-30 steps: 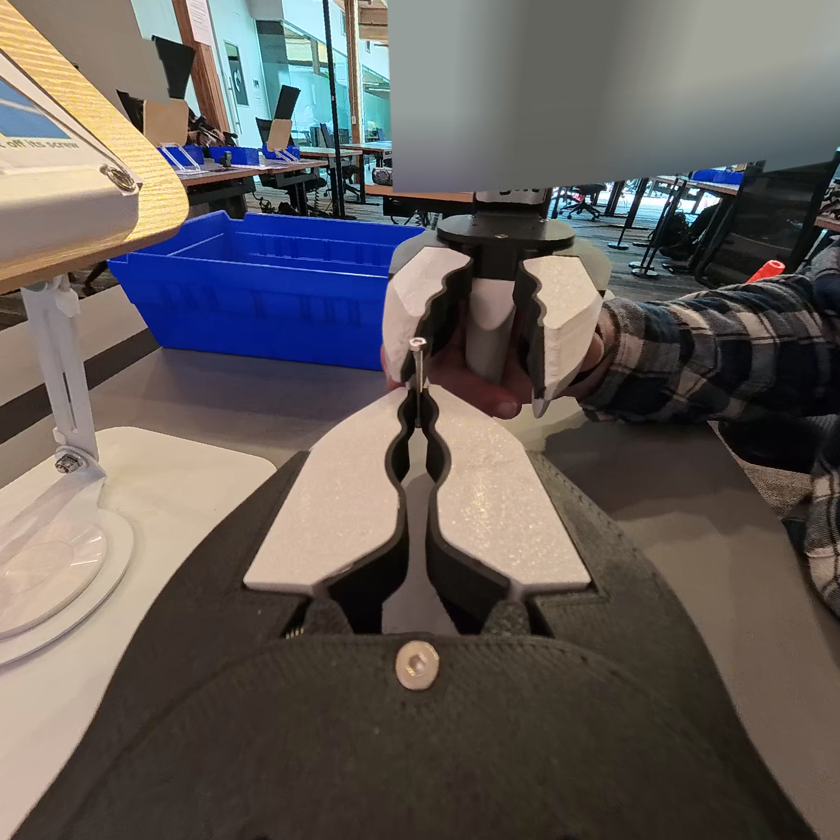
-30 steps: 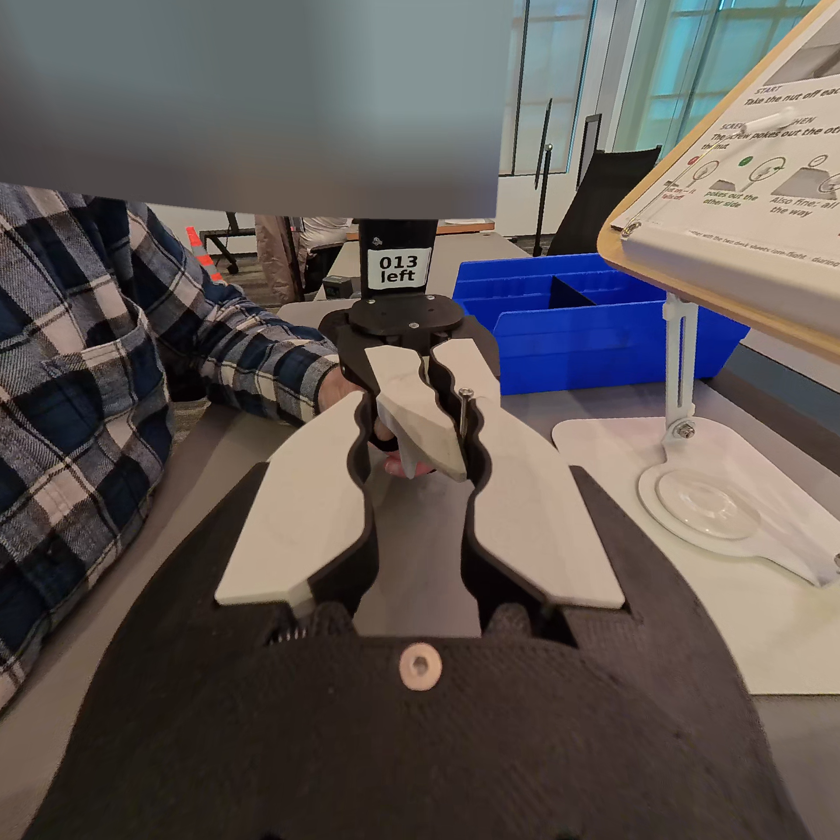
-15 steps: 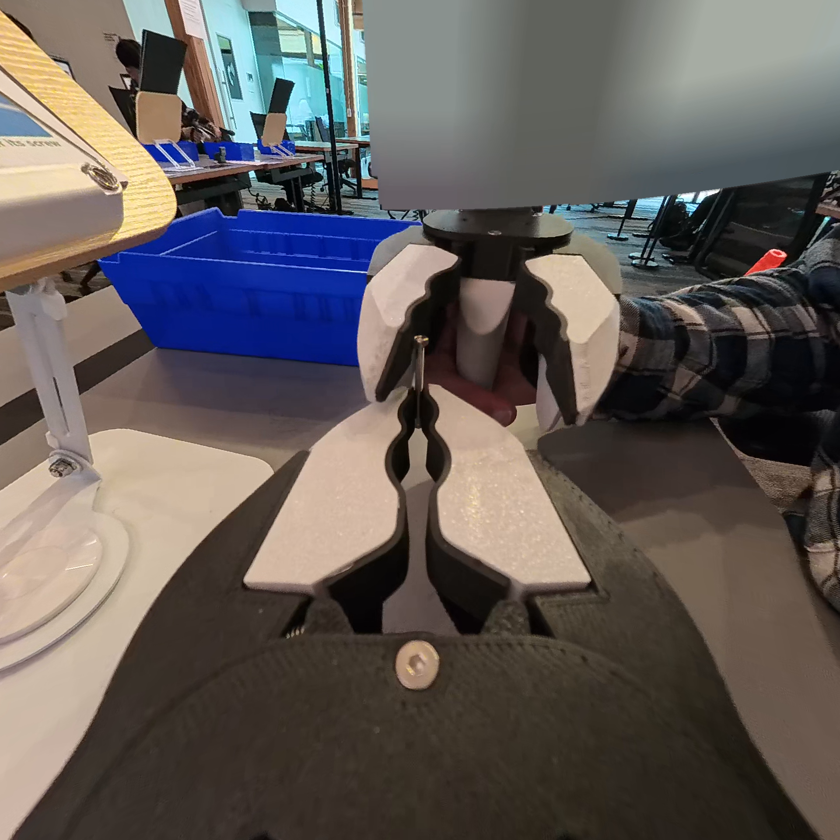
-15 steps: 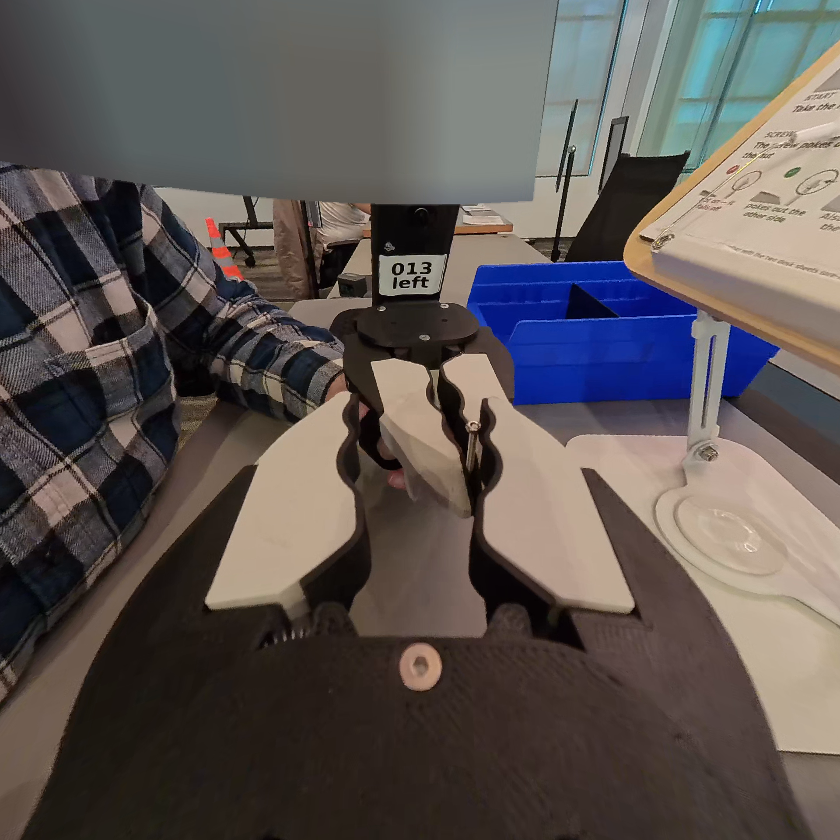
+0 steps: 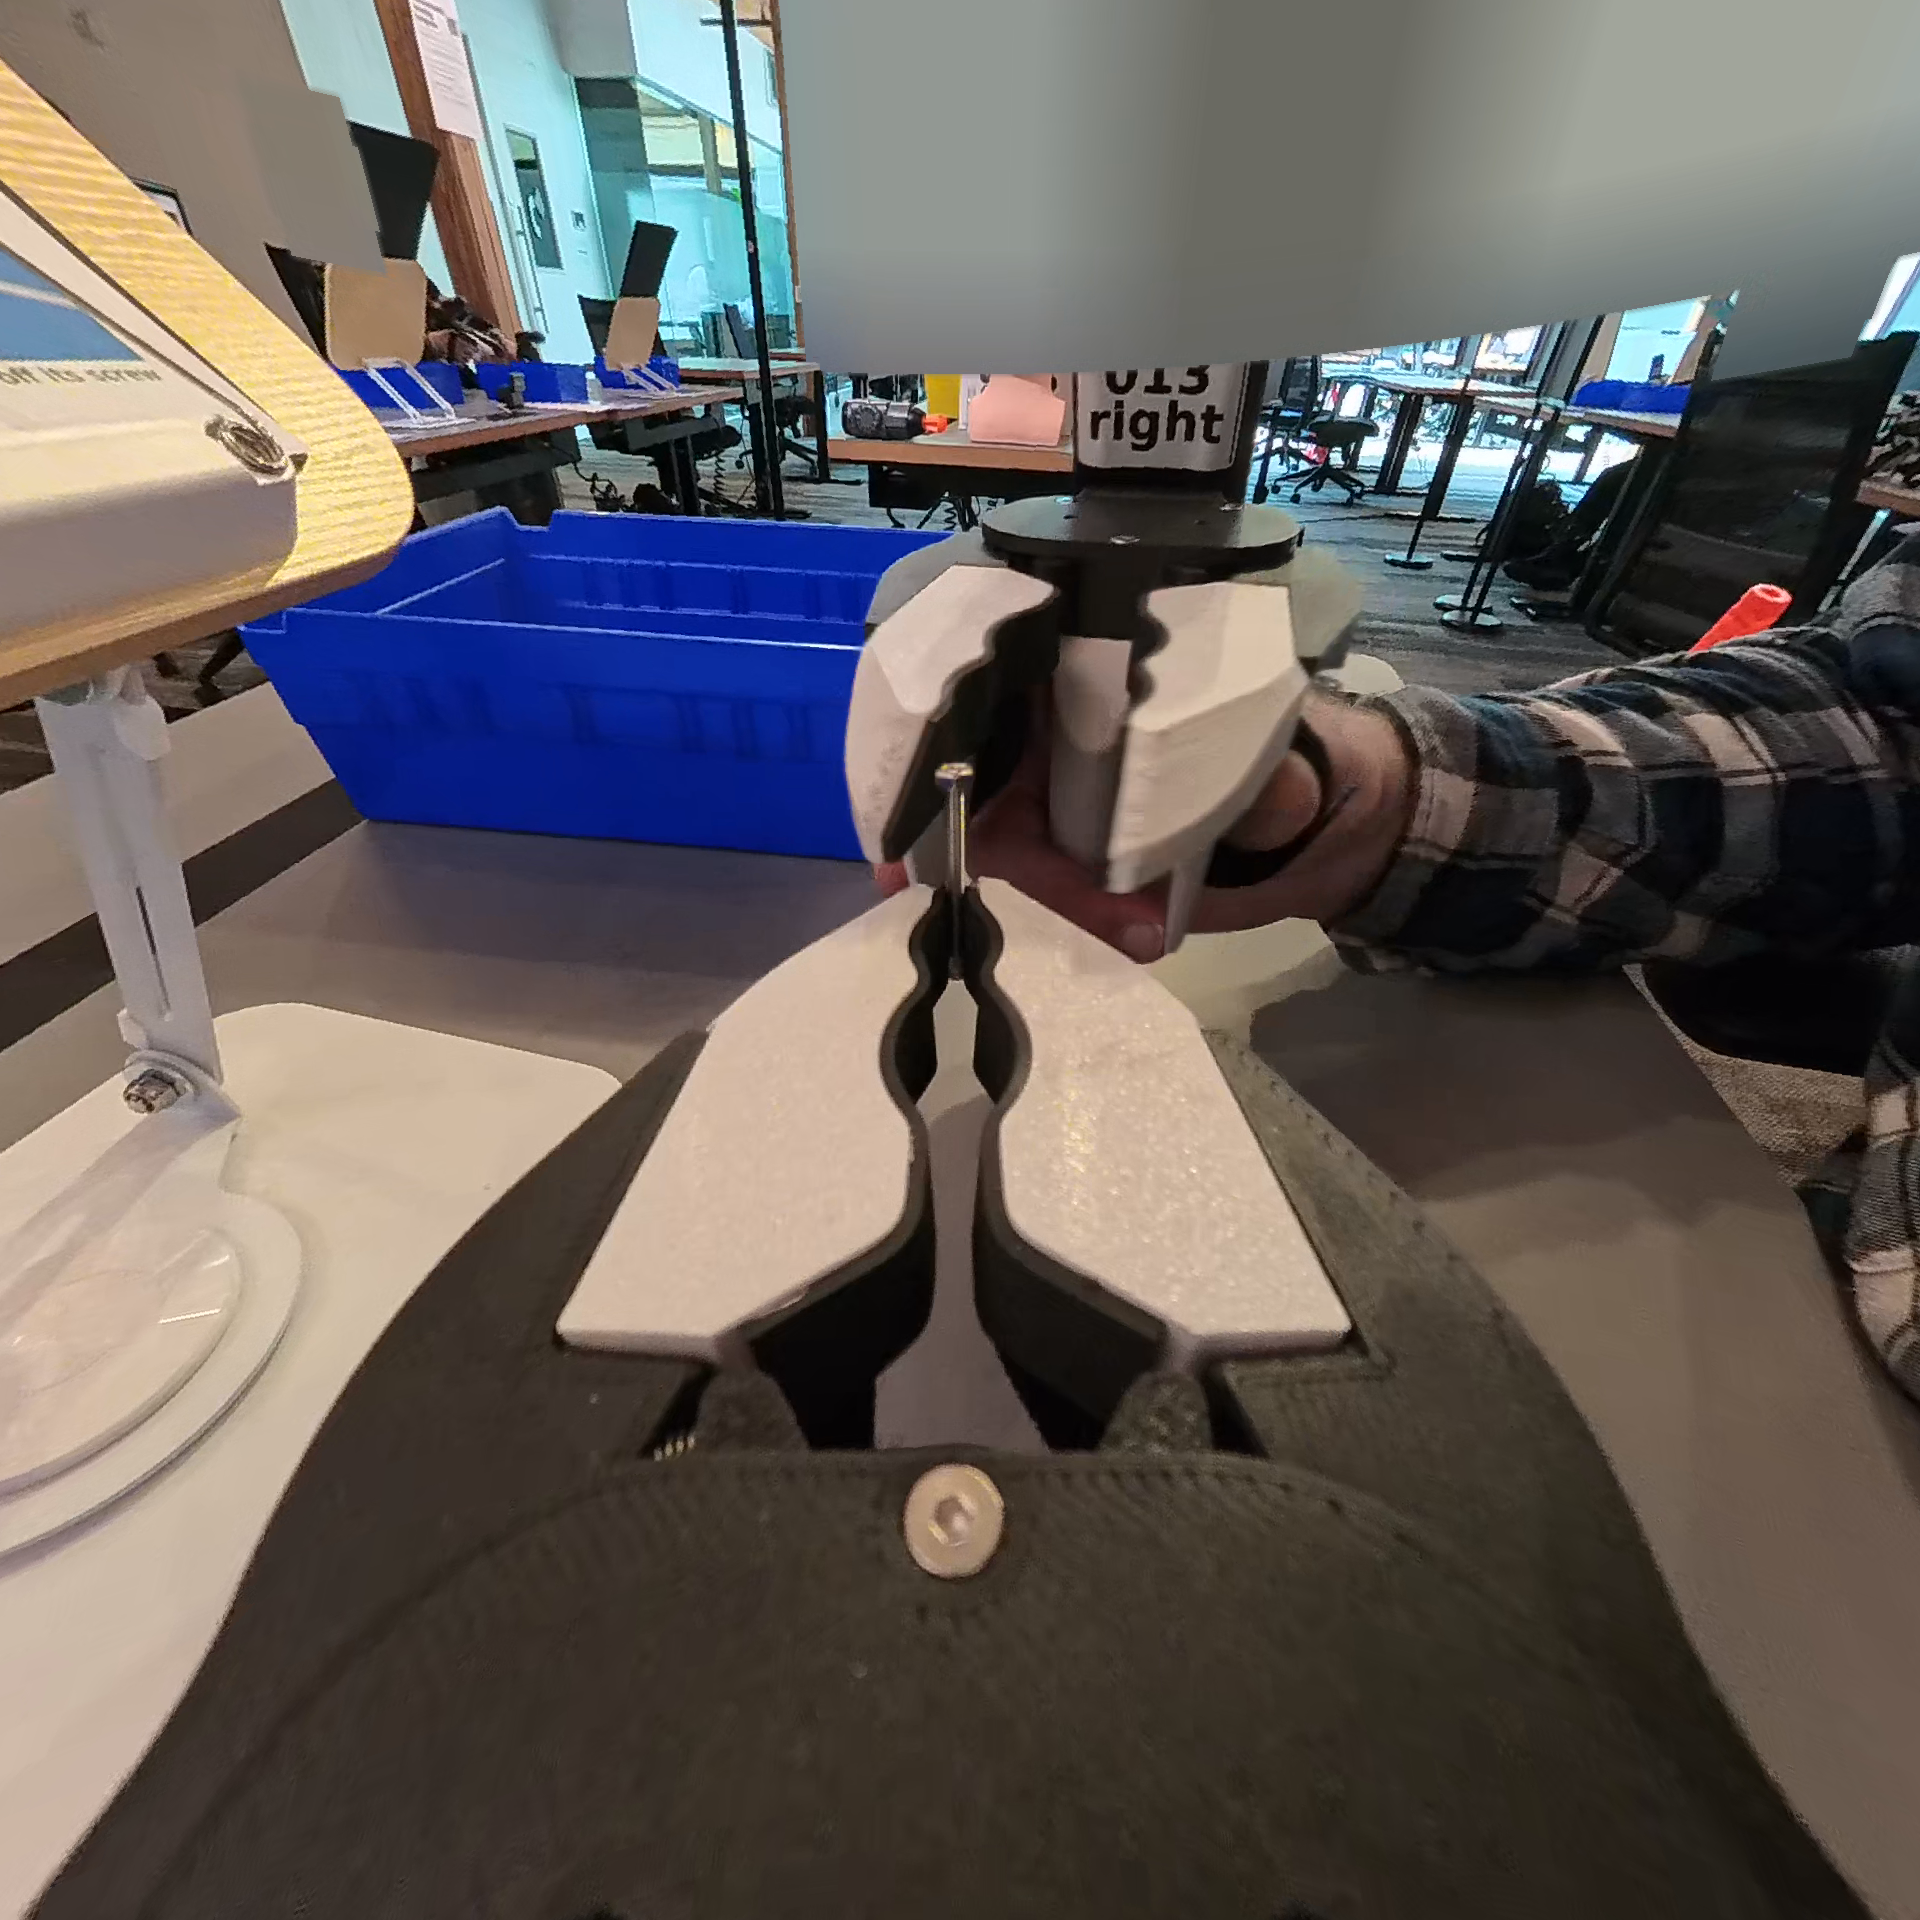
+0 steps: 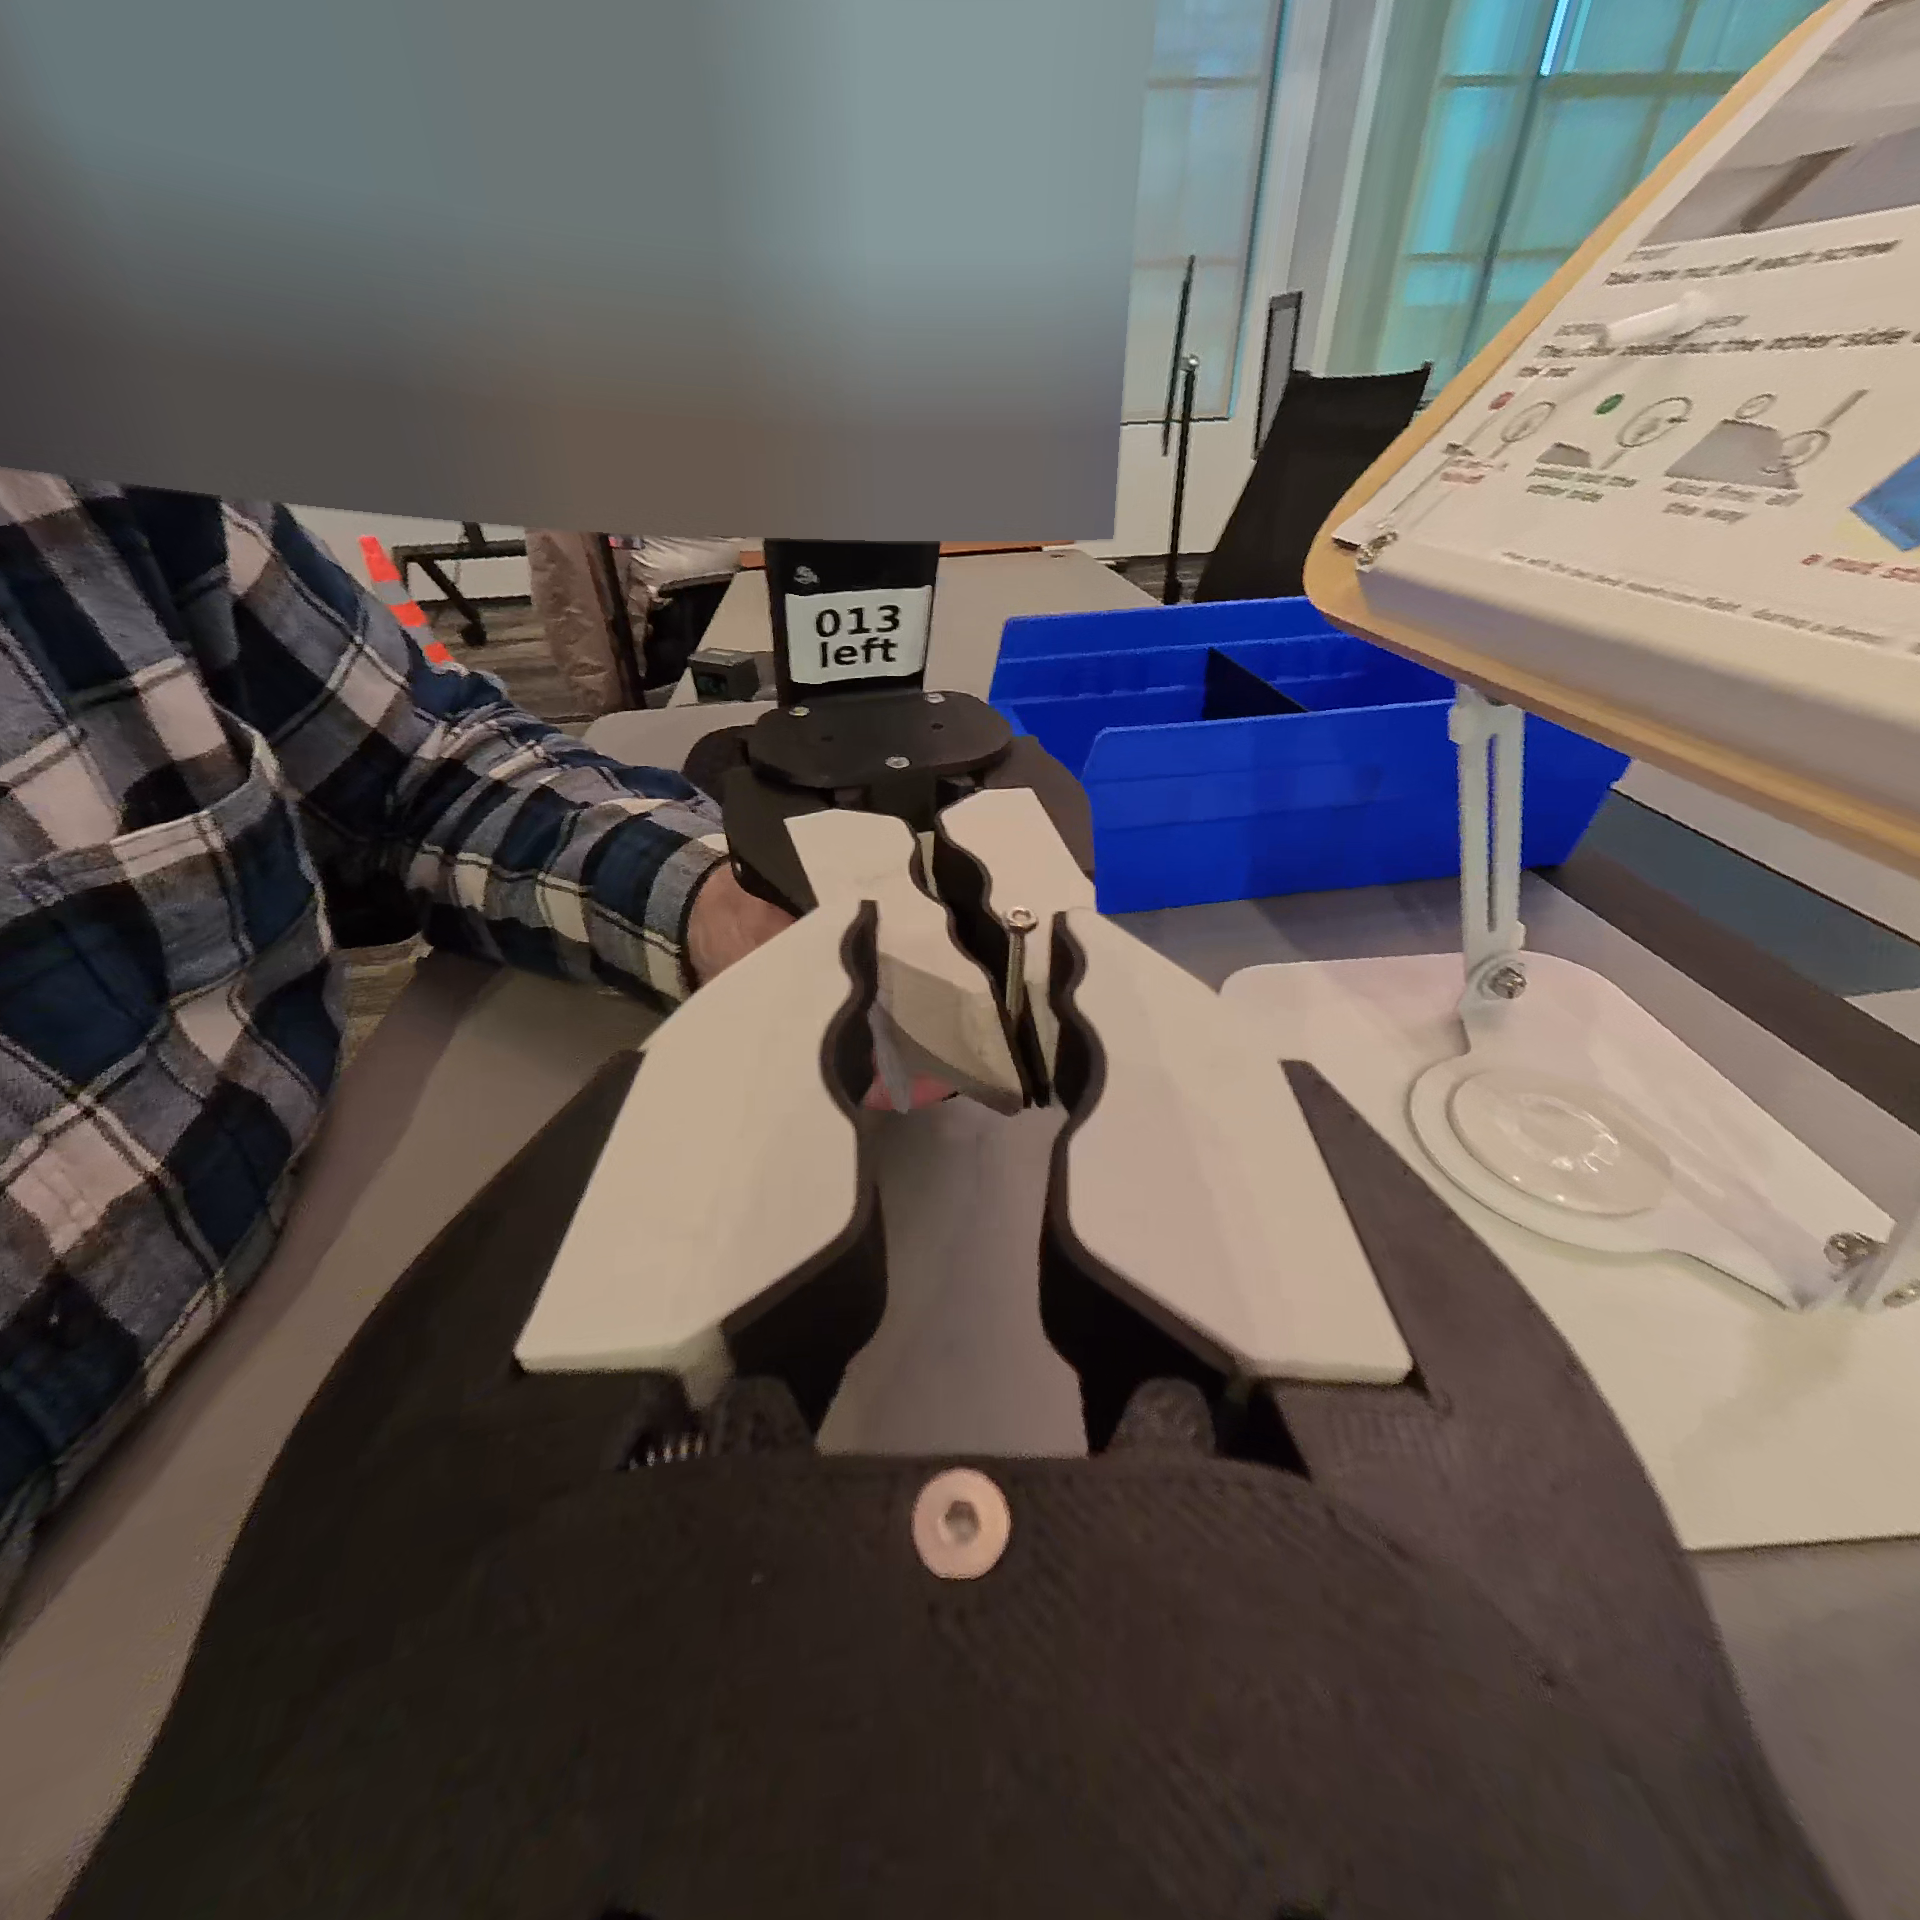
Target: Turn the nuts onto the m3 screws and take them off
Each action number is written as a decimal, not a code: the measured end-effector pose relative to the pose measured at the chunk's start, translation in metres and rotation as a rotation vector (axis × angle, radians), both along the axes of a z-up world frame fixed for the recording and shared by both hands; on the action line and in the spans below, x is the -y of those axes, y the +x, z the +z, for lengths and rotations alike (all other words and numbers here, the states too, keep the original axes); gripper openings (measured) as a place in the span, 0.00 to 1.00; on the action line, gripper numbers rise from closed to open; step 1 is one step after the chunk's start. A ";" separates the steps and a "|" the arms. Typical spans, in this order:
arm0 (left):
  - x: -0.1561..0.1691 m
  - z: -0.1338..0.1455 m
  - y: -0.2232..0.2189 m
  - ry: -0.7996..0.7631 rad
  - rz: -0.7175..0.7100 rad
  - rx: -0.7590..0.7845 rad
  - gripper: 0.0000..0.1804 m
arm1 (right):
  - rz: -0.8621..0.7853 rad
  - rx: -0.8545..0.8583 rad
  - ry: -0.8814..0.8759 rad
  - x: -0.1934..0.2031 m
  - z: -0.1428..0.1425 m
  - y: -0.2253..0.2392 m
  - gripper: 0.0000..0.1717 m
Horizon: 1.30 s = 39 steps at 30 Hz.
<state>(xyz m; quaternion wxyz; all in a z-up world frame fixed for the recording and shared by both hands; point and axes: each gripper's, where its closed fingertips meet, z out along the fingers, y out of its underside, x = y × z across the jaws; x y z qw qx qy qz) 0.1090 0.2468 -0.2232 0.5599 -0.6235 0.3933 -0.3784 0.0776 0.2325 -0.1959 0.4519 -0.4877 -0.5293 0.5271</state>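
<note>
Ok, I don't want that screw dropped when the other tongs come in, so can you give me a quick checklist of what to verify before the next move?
1. Left tongs shut on the screw: ok, both tips press its lower end.
2. Screw upright, head on top: ok.
3. Right tongs open: ok, a wide gap shows between the fingers.
4. Right tongs around the screw: ok, screw and left tips sit between its fingers.
5. Right fingers touching the screw: cannot tell; one finger is very close beside it.
6. Blue bin out of the way: ok, it stands behind on the table.
</note>
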 end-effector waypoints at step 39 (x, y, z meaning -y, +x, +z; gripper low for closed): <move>0.016 -0.002 0.005 -0.050 -0.159 -0.009 0.01 | 0.148 0.047 0.019 0.007 0.000 0.004 0.03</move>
